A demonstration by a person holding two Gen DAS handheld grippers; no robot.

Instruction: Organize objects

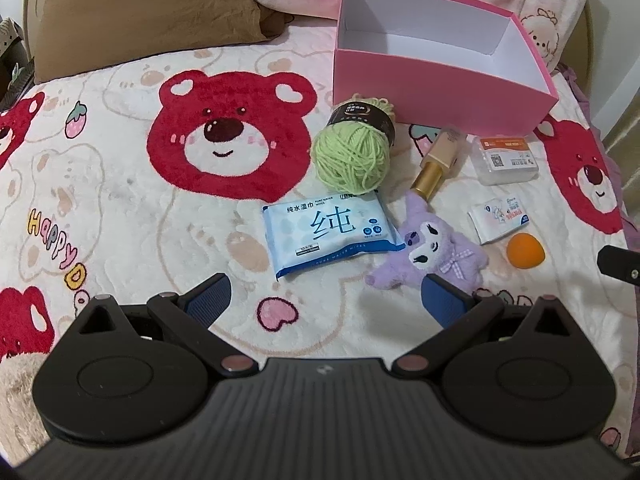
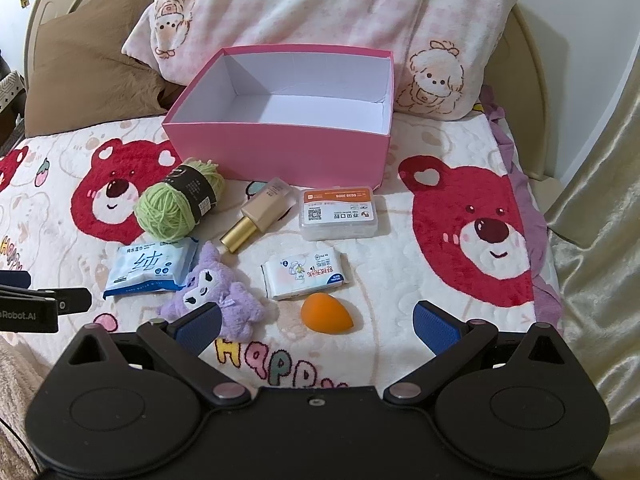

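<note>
Currently both grippers are hovering over the bear-print blanket, jaws spread wide, gripping nothing: left gripper, right gripper. Pink box is sitting open at the far side, white inside, nothing in it. Lying near it: green yarn ball at left, gold-capped foundation bottle just right of it, clear plastic case further right. Nearer row: blue wet wipes pack, purple plush toy touching its right edge, small tissue pack, orange makeup sponge just near of that. Pillows are leaning behind the box.
</note>
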